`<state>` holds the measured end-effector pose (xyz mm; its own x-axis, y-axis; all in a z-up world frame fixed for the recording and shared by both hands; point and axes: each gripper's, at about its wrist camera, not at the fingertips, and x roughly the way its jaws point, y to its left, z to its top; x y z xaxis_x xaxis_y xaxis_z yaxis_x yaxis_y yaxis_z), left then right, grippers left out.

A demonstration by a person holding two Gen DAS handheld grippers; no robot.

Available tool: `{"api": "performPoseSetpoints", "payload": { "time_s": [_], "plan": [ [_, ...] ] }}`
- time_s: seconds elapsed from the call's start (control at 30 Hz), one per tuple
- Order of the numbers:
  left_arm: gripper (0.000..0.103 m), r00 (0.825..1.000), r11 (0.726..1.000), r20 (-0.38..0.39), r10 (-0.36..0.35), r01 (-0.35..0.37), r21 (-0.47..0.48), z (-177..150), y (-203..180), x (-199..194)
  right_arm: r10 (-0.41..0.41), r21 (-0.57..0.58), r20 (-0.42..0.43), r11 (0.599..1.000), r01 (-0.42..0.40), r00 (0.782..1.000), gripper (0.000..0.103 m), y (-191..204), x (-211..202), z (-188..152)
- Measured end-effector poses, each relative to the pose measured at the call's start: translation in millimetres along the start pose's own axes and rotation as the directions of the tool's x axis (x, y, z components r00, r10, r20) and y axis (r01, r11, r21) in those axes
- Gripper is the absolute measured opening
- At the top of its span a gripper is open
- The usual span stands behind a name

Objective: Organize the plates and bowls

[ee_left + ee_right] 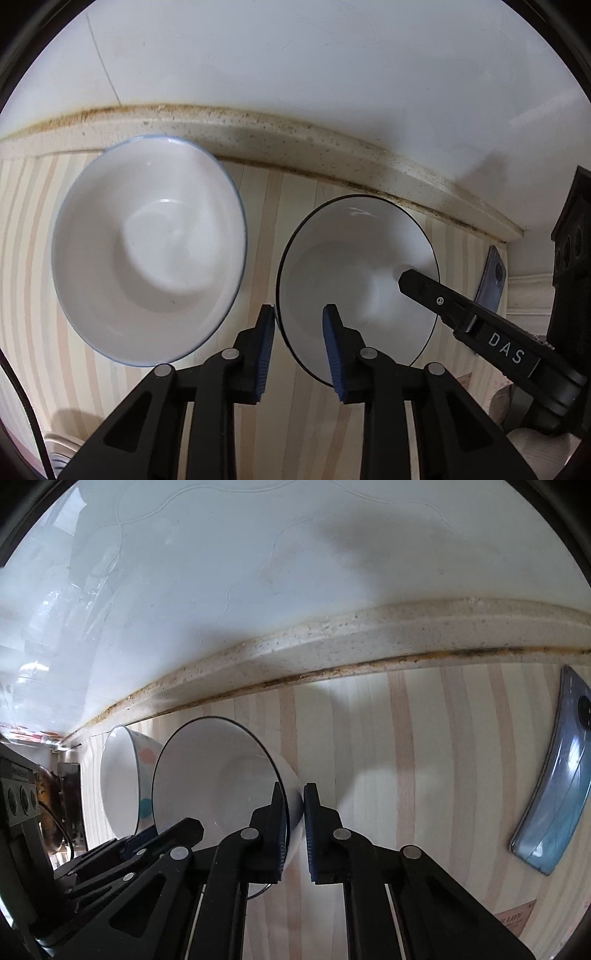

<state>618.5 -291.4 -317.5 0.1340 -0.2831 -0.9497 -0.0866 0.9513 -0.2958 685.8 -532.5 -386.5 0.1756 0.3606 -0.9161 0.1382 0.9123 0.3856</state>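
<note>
Gripping the black-rimmed bowl [221, 775] by its right wall, the right gripper [294, 812] has its fingers closed on the rim; the left gripper [299, 343] straddles the near rim, fingers part-open. Beyond, the dotted bowl [147, 251] sits alongside on the striped tabletop [424, 757], not yet nested, so stacking appears barely begun.

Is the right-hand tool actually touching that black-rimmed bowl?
Touching. In the right wrist view the right tool has one finger inside and one outside the black-rimmed bowl, pinching its wall at the rim.
</note>
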Motion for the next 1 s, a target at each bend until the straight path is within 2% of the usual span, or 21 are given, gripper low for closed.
{"api": "performPoseSetpoints", "payload": {
  "time_s": [0.23,0.43,0.7,1.0],
  "plan": [
    [0.024,0.999,0.996,0.044,0.014,-0.018,0.091,-12.0,-20.8,-16.3,0.024,0.026,0.017,0.999,-0.025,1.000,0.010,-3.6,-21.6,-23.3],
    [0.024,0.997,0.986,0.072,-0.001,-0.011,0.168,-35.9,-30.7,-48.4,0.022,0.027,0.050,0.999,-0.023,0.998,0.010,1.0,-61.0,-60.6],
    [0.024,0.995,0.970,0.089,-0.040,0.017,0.244,-87.0,-32.5,-94.1,0.001,0.041,0.082,0.999,-0.004,0.997,0.011,13.4,-111.8,-137.0],
    [0.024,0.997,0.948,0.055,-0.060,0.040,0.316,-146.0,-39.2,-116.4,-0.011,0.079,0.086,0.997,0.004,0.996,0.011,10.3,-147.1,-228.7]
  ]
}}
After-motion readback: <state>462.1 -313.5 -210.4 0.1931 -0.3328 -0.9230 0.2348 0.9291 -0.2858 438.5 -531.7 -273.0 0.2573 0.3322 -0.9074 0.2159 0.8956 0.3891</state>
